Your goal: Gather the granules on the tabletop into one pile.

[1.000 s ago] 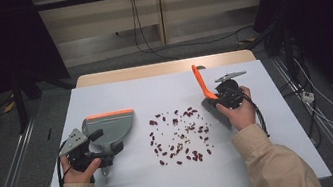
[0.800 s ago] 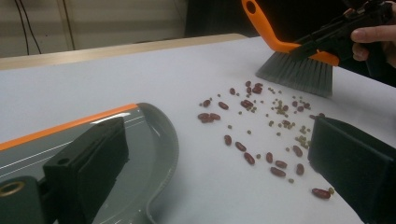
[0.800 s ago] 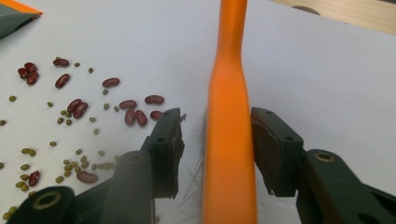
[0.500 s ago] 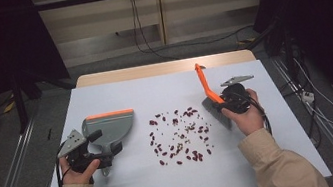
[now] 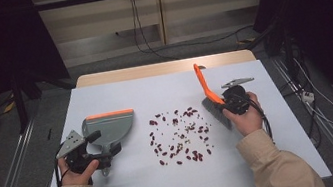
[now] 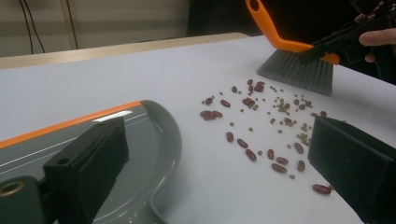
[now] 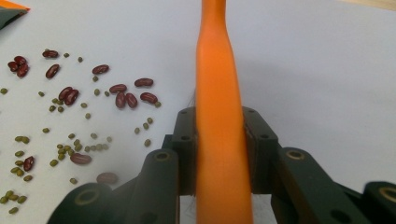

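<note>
— Where did you have the two claws?

— My right claw [image 5: 229, 104] sat at the right of the desk [image 5: 285, 150], clamped on the orange handle of the brush [image 5: 209, 98]. In the right gripper view the handle [image 7: 217, 116] ran straight up between the jaws, pressed on both sides. The grey bristles [image 6: 299, 72] pointed down at the desk just right of the beans [image 5: 178, 134]; I could not tell whether they touched the surface.

— And the left?

— My left claw [image 5: 94, 155] was at the left of the desk, at the near end of the dustpan [image 5: 109, 128]. In the left gripper view its jaws stood wide apart: one jaw hung over the grey tray [image 6: 140, 154], the other over bare desk beside the beans [image 6: 261, 121]. From above the claw seemed to lie at the pan's short handle, but I could not tell whether it gripped it.

— How did the pan lie?

— Flat on the desk, its orange lip [image 5: 109, 114] on the far edge, the handle end toward me.

— And the spill?

— Red kidney beans and small green ones lay scattered loosely in the middle of the desk, between pan and brush, apart from both. In the right gripper view the red beans [image 7: 121, 95] and the green ones [image 7: 70, 147] spread out to the left of the handle.
</note>
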A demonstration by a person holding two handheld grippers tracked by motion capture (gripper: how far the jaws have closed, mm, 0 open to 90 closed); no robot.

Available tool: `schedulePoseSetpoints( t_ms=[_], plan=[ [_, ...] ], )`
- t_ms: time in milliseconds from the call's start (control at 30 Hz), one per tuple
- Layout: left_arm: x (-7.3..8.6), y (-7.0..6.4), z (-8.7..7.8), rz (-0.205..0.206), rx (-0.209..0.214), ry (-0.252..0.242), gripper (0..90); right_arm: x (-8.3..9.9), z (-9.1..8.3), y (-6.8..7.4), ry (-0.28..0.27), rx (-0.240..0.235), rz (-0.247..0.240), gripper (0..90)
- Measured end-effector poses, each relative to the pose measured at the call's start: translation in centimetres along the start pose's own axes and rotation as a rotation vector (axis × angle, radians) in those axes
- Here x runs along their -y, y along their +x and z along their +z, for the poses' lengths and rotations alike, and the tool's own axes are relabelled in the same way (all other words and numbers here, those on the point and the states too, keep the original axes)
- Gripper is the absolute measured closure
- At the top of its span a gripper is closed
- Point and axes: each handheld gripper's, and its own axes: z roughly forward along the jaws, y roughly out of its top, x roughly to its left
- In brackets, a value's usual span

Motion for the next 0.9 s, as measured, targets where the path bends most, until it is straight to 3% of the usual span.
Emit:
schedulePoseSetpoints(
  t_ms=[233, 467, 633, 800, 900],
  plan=[
    [0.0, 0.1, -0.1, -0.002, -0.001, -0.003, 4.9, -0.2, -0.2, 0.2, 0.026, 0.010, 0.010, 71.6],
    [0.0, 0.1, 0.0, -0.003, 0.000, -0.002, 4.9, -0.8, -0.2, -0.2, -0.045, -0.027, 0.008, 71.6],
    [-0.1, 0.2, 0.0, -0.010, -0.002, -0.009, 4.9, -2.2, 0.4, -0.4, -0.081, -0.020, -0.049, 71.6],
    [-0.1, 0.4, -0.1, -0.011, 0.001, -0.009, 4.9, -3.8, 1.8, -0.2, -0.109, -0.016, -0.143, 71.6],
    [-0.1, 0.5, -0.2, -0.019, -0.004, -0.015, 4.9, -4.4, 3.0, 0.0, -0.113, -0.021, -0.170, 71.6]
  ],
)
